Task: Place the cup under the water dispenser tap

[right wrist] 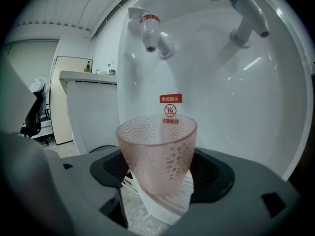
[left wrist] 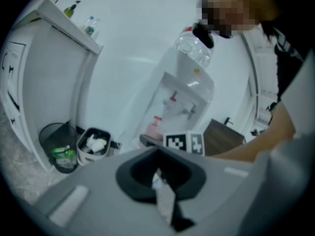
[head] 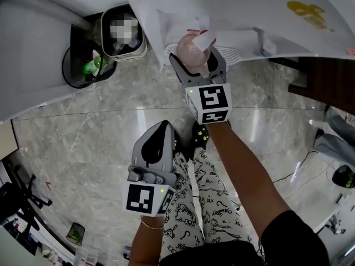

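A pink, dimpled, see-through cup (right wrist: 157, 151) stands upright between the jaws of my right gripper (right wrist: 158, 183), which is shut on it. The cup is inside the white water dispenser's (head: 238, 10) recess, over the ribbed white drip tray (right wrist: 167, 205). A red tap (right wrist: 150, 31) hangs above and slightly left of the cup; a blue tap (right wrist: 248, 14) is further right. In the head view the cup (head: 191, 47) and right gripper (head: 195, 57) are at the dispenser's front. My left gripper (head: 158, 143) is held low near the person's legs, shut and holding nothing.
Left of the dispenser stand a black wire bin (head: 83, 65) and a white bin with litter (head: 123, 35). A dark wooden cabinet (head: 327, 82) is at the right. The floor is grey marble (head: 89, 137). The person's patterned trousers (head: 194, 204) are below.
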Motion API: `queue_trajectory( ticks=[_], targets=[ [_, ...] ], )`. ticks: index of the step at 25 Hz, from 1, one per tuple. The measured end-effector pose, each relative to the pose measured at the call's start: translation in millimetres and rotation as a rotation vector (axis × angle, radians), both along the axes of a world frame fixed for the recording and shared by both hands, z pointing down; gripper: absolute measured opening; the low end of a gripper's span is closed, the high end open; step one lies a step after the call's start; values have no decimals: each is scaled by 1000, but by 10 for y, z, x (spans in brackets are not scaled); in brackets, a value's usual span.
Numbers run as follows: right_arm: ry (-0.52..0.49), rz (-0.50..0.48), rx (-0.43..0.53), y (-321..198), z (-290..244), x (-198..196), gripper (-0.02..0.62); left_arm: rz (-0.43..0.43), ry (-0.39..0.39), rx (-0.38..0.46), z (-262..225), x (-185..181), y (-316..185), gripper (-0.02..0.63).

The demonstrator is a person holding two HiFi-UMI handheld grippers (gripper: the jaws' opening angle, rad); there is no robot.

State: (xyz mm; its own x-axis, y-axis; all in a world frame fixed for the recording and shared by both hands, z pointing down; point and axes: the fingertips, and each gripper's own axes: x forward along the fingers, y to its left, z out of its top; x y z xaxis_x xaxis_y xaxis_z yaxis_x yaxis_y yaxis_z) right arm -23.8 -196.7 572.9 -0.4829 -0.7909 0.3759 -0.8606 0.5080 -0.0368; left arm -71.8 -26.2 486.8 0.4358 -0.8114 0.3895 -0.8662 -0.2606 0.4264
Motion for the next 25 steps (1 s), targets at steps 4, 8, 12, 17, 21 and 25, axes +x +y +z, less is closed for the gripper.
queue_trajectory(
  ticks=[4, 8, 12, 17, 21, 25],
  targets=[
    [9, -15, 2, -8, 11, 1, 347, -11, 14, -12, 15, 7, -16, -6],
    [19, -18, 10, -2, 19, -4, 347, -28, 30, -22, 18, 23, 38, -6],
    [43, -38, 0, 22, 46, 2, 347, -14, 38, -27, 15, 99, 74, -6],
    [62, -65, -63, 61, 163, 7, 347, -12, 52, -29, 4, 146, 89, -6],
    [73, -70, -90, 114, 222, 23, 347, -4, 49, -29, -7, 147, 123, -6],
    [85, -43, -153, 206, 334, 132, 347, -17, 49, -26, -39, 114, 128, -6]
  ],
)
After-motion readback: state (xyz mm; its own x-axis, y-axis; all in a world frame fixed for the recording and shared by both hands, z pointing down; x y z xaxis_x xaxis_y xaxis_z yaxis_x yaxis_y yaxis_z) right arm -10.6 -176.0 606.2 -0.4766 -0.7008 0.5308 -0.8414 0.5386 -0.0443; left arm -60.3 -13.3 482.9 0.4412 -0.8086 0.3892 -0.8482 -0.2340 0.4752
